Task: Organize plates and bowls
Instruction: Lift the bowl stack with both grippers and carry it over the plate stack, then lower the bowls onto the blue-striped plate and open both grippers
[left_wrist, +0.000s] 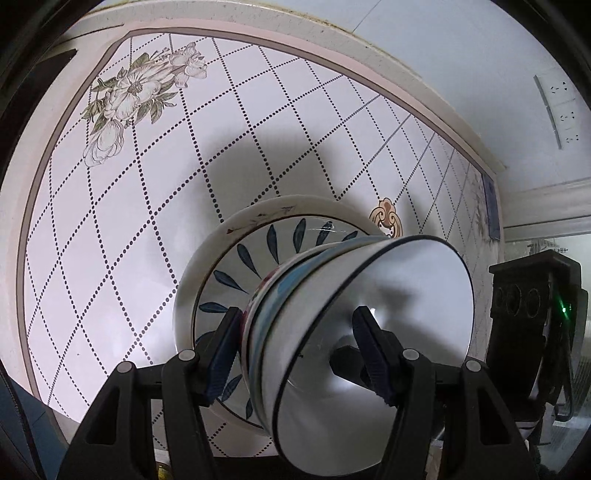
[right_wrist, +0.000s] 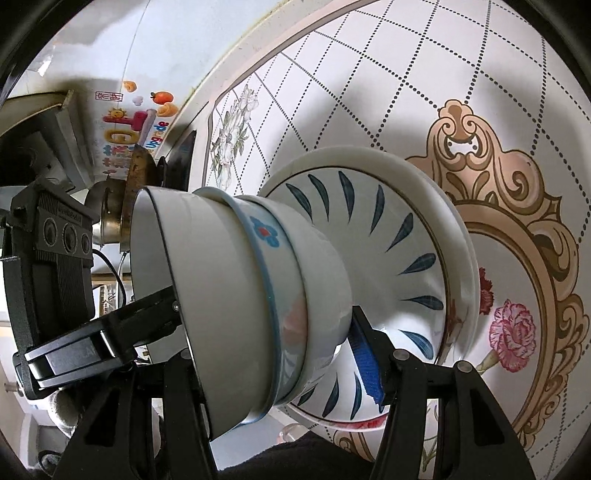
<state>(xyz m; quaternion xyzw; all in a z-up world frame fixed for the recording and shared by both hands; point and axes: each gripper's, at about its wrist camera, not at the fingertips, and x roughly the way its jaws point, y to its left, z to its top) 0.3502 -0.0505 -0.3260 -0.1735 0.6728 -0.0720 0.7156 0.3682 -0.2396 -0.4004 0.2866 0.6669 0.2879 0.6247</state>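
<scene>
Three nested bowls (left_wrist: 388, 295) stand on a blue-leaf plate (left_wrist: 258, 251), which lies on a larger white flowered plate (left_wrist: 207, 266). My left gripper (left_wrist: 295, 314) is shut on the bowls' wall, one finger inside the black-rimmed top bowl and one outside over the plate. My right gripper (right_wrist: 295, 314) clamps the opposite wall of the bowls (right_wrist: 258, 258): its blue pad (right_wrist: 365, 362) presses the outside above the leaf plate (right_wrist: 388, 236), and its other finger is hidden inside. Whether the plates rest on the table, I cannot tell.
The table (left_wrist: 129, 221) has a dotted diamond grid, flower prints and a gold ornament (right_wrist: 517, 184). A white wall with sockets (left_wrist: 557, 110) runs behind it. A metal pot (right_wrist: 107, 218), a dark appliance (right_wrist: 181, 158) and a colourful sticker (right_wrist: 136, 125) lie beyond the table's end.
</scene>
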